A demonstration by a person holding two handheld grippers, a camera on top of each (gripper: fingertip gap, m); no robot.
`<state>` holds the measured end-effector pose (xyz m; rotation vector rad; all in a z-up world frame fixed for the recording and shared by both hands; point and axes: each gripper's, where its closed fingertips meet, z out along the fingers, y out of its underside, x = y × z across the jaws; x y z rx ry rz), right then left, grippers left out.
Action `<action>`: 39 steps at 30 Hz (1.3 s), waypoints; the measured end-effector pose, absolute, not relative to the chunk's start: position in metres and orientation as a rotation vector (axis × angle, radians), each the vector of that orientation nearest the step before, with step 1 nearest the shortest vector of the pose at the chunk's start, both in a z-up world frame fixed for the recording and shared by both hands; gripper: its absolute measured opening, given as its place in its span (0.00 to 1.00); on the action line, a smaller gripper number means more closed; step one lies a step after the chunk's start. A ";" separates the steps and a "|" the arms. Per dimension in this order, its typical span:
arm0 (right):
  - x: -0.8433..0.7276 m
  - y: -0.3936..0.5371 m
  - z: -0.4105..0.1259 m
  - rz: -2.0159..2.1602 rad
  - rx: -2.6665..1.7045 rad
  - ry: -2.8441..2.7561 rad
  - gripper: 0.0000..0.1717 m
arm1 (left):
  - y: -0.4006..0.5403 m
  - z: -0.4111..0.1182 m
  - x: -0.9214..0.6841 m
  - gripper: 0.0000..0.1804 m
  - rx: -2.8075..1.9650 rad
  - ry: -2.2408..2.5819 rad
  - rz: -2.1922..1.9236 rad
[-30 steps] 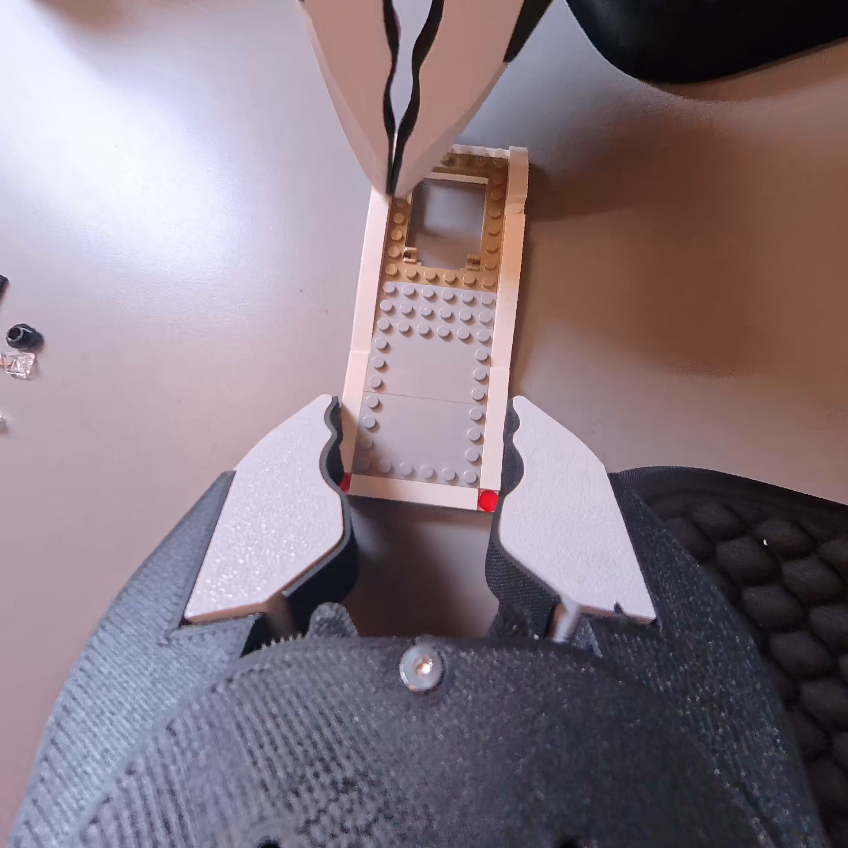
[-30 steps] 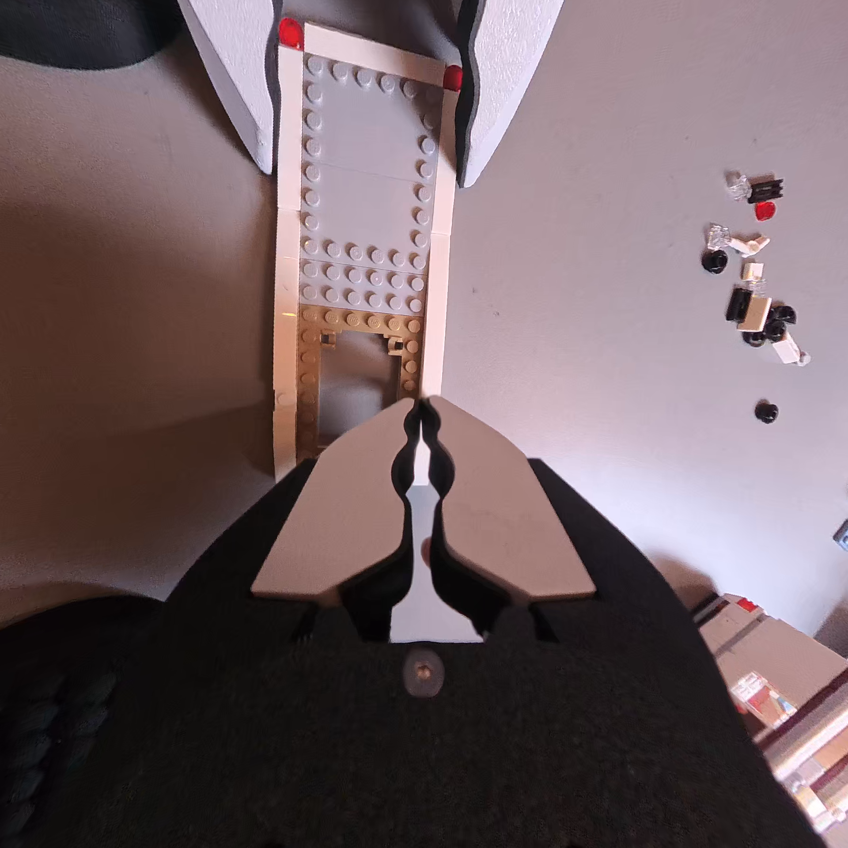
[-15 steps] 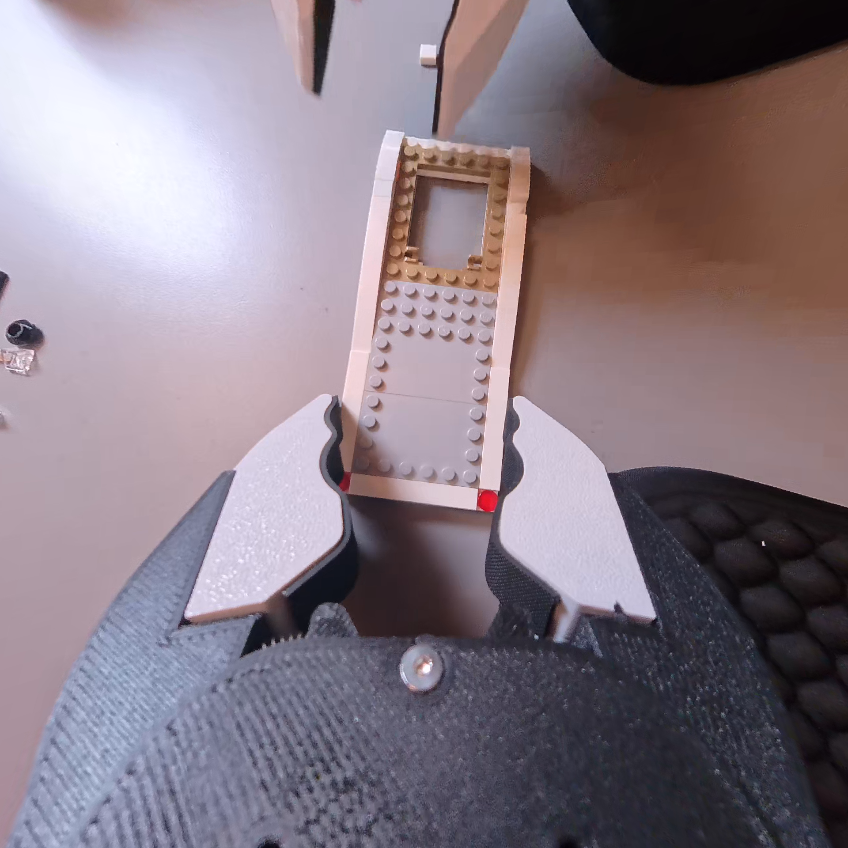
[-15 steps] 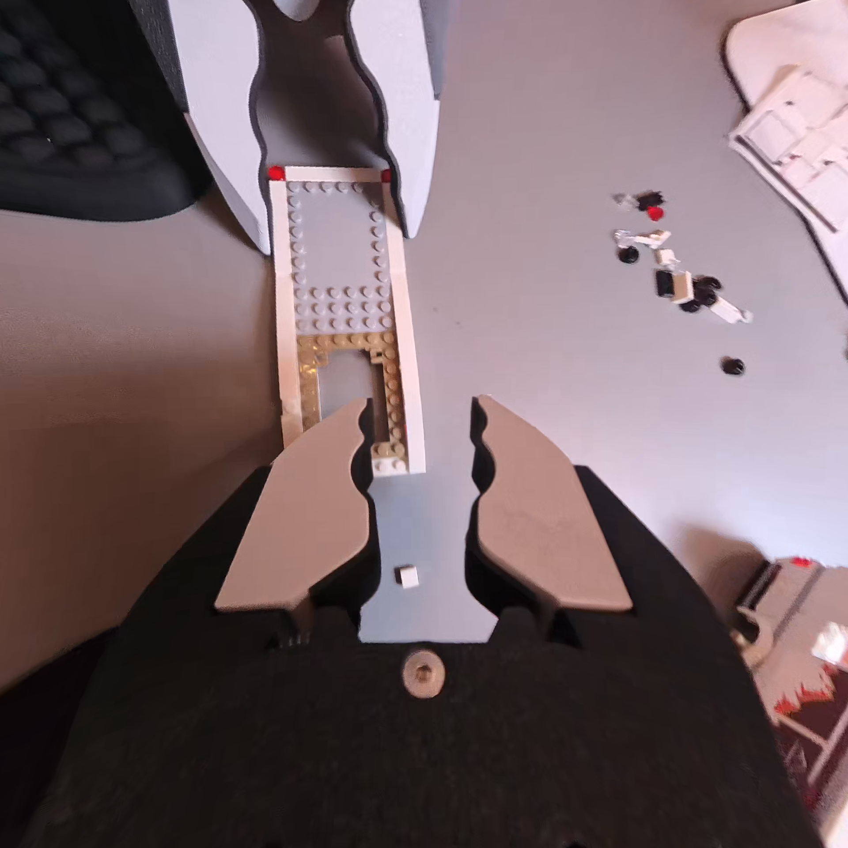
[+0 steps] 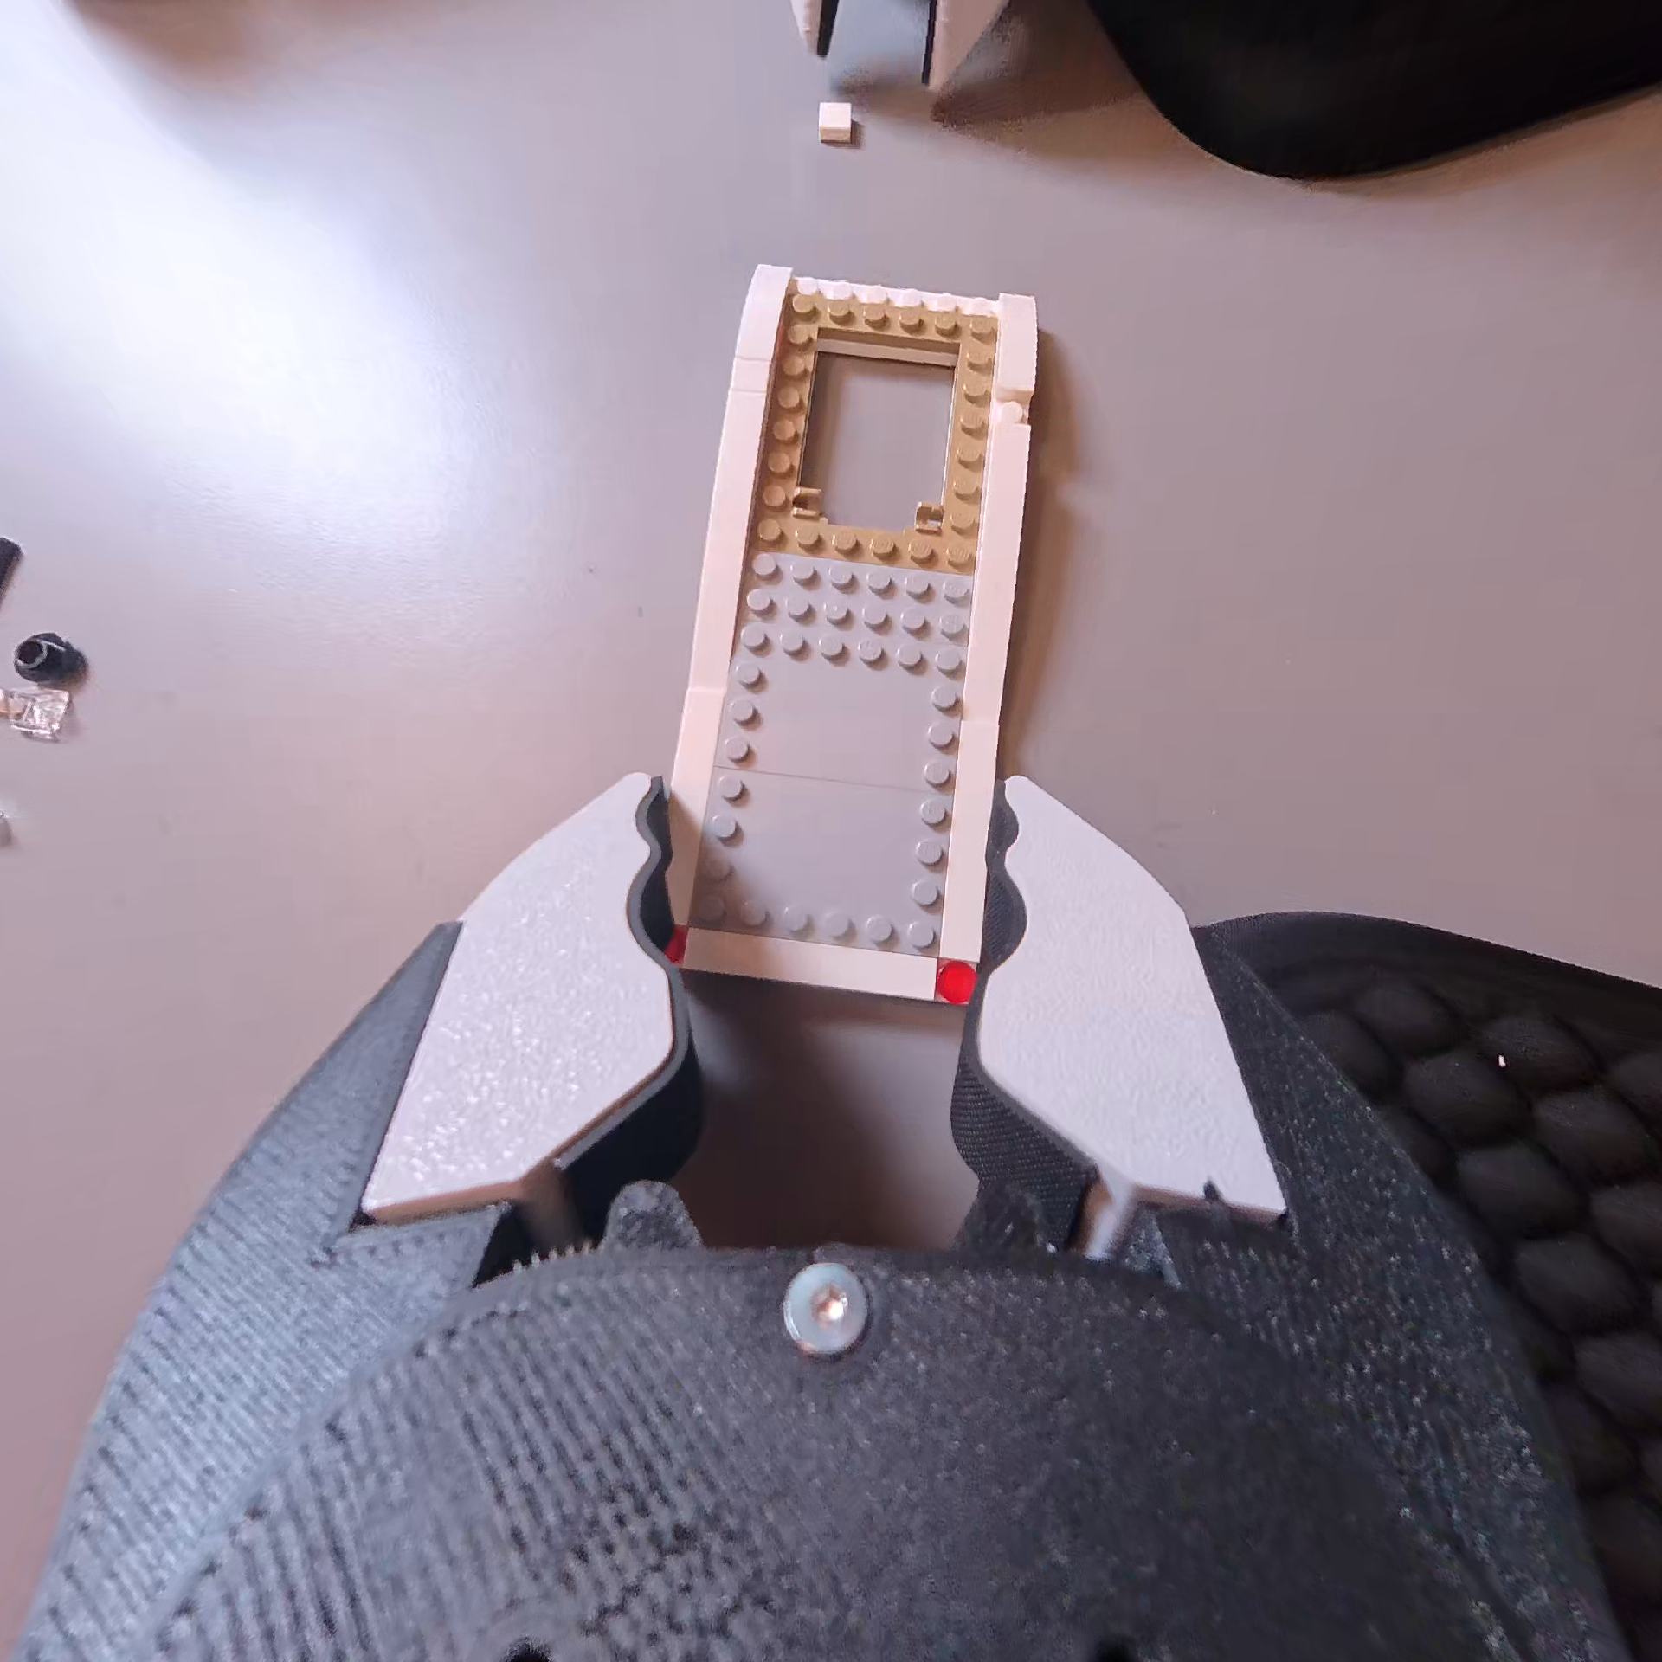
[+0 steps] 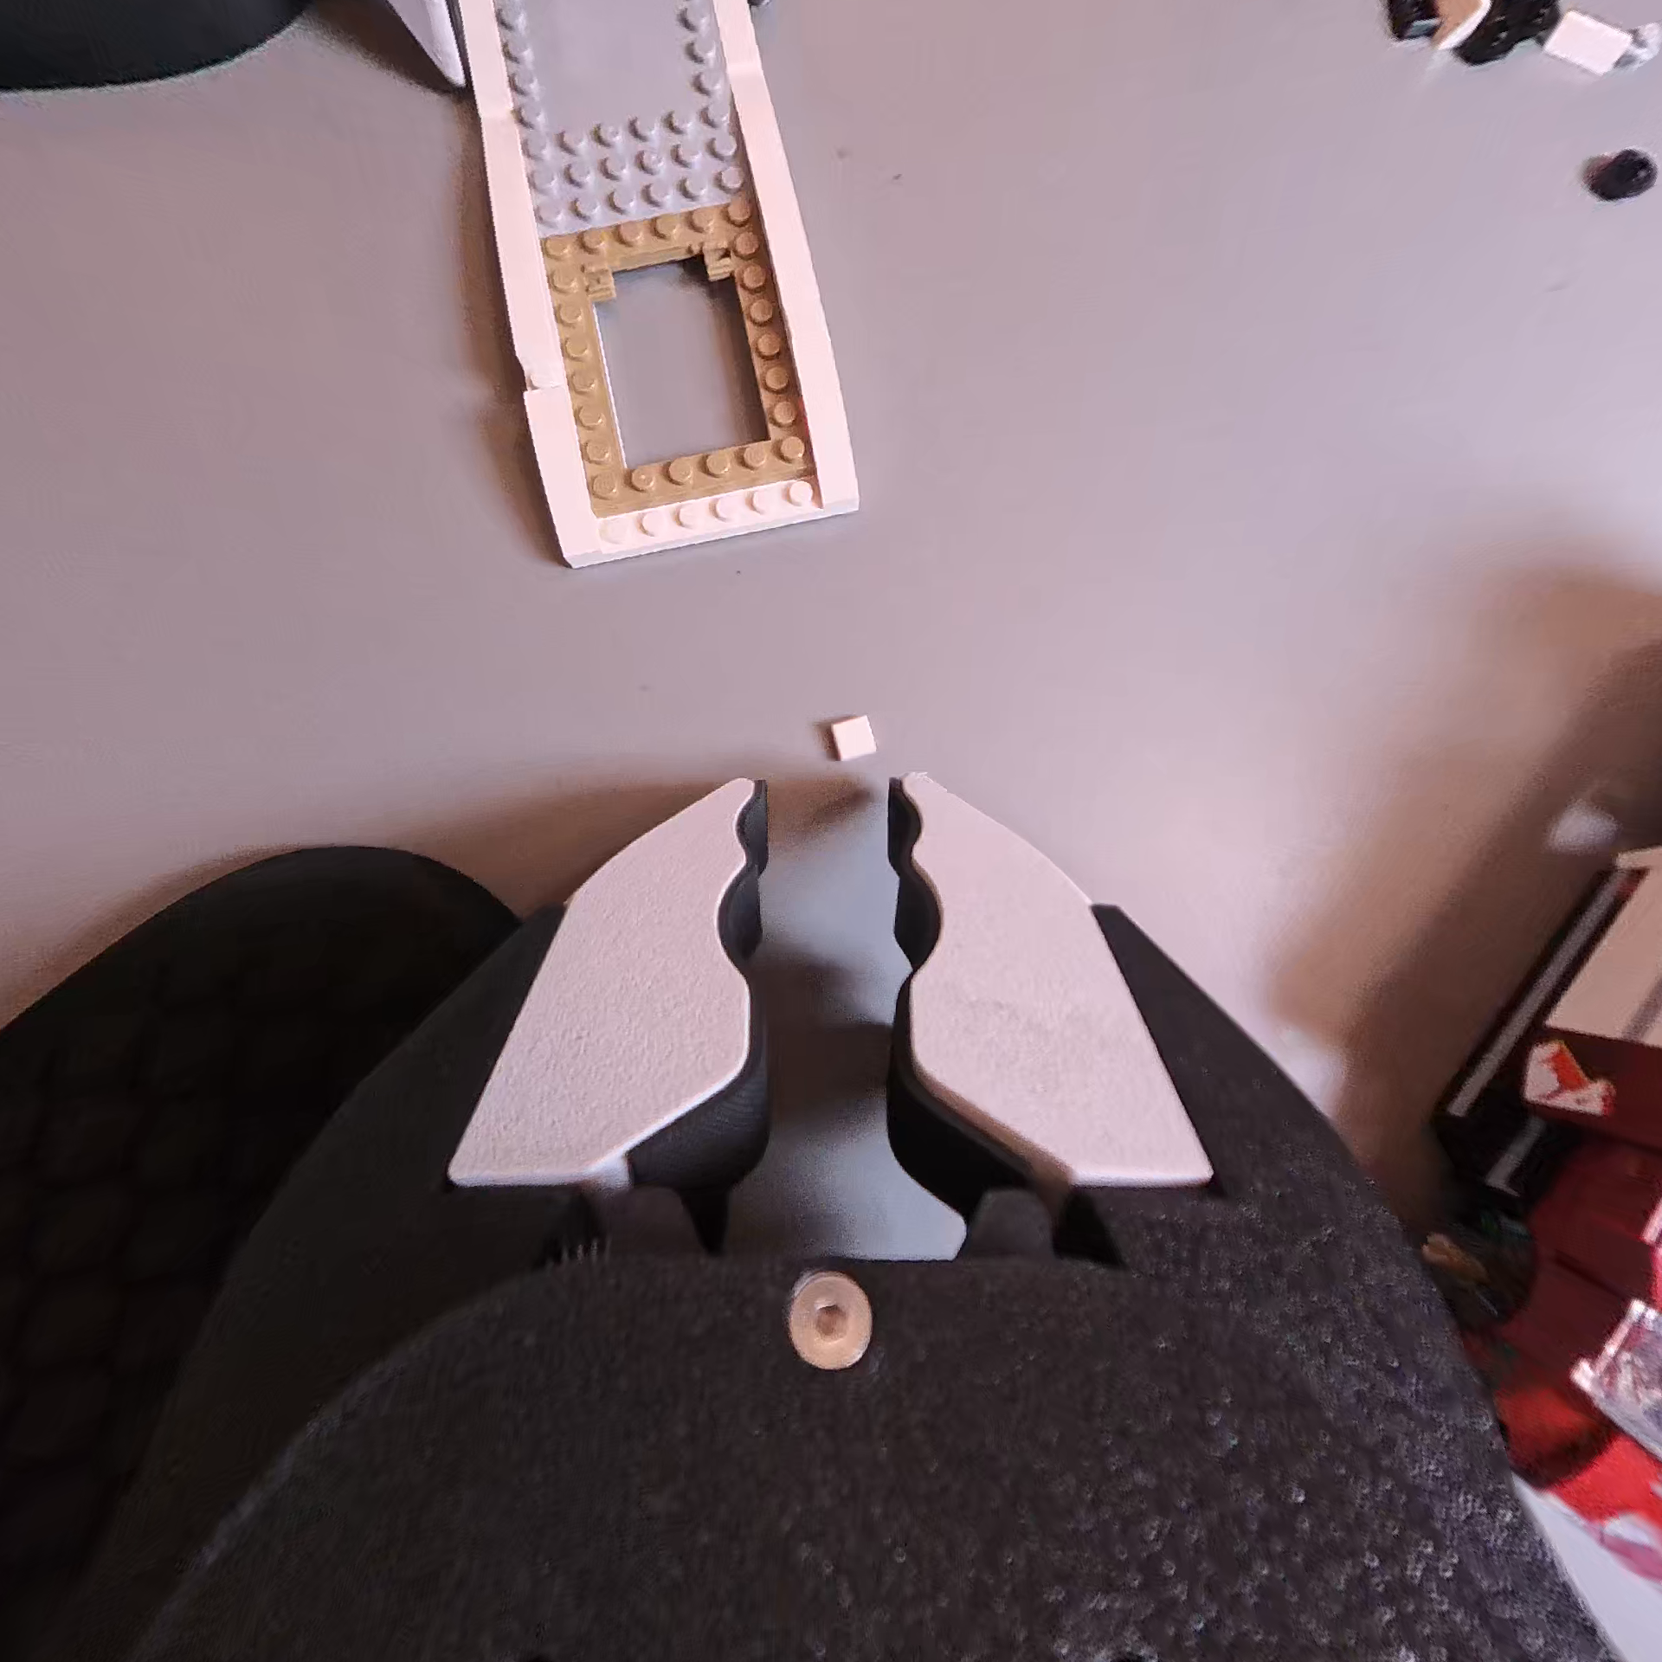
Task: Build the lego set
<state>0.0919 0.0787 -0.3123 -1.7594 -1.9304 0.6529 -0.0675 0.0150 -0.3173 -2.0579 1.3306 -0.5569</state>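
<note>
Bricks: 1 plate assembly [image 5: 854,719], 1 tile [image 6: 852,737]

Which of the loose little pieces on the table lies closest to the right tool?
The tiny white square tile, alone just beyond the right tool; the black and clear bits lie far off.

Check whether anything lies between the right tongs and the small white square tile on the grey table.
Nothing visible does. The small white tile lies alone on the grey table, just beyond the open, empty right tongs, with only bare surface between them. The brick plate assembly sits farther off, held at its far end by the left tongs.
</note>
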 end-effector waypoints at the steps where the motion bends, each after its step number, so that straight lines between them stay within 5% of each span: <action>1: 0.090 0.079 -0.312 0.656 -1.751 -1.943 0.14 | 0.015 -0.317 -0.067 0.38 -2.056 1.330 -0.558; 15: 0.082 0.081 -0.317 0.652 -1.773 -2.071 0.04 | 0.017 -0.317 -0.067 0.38 -2.050 1.308 -0.556; 22: 0.037 0.037 -0.283 0.801 -1.580 -2.048 0.04 | 0.022 -0.317 -0.064 0.38 -2.062 1.266 -0.535; 39: 0.019 0.025 -0.303 0.675 -1.594 -2.188 0.04 | 0.022 -0.317 -0.064 0.38 -2.078 1.254 -0.526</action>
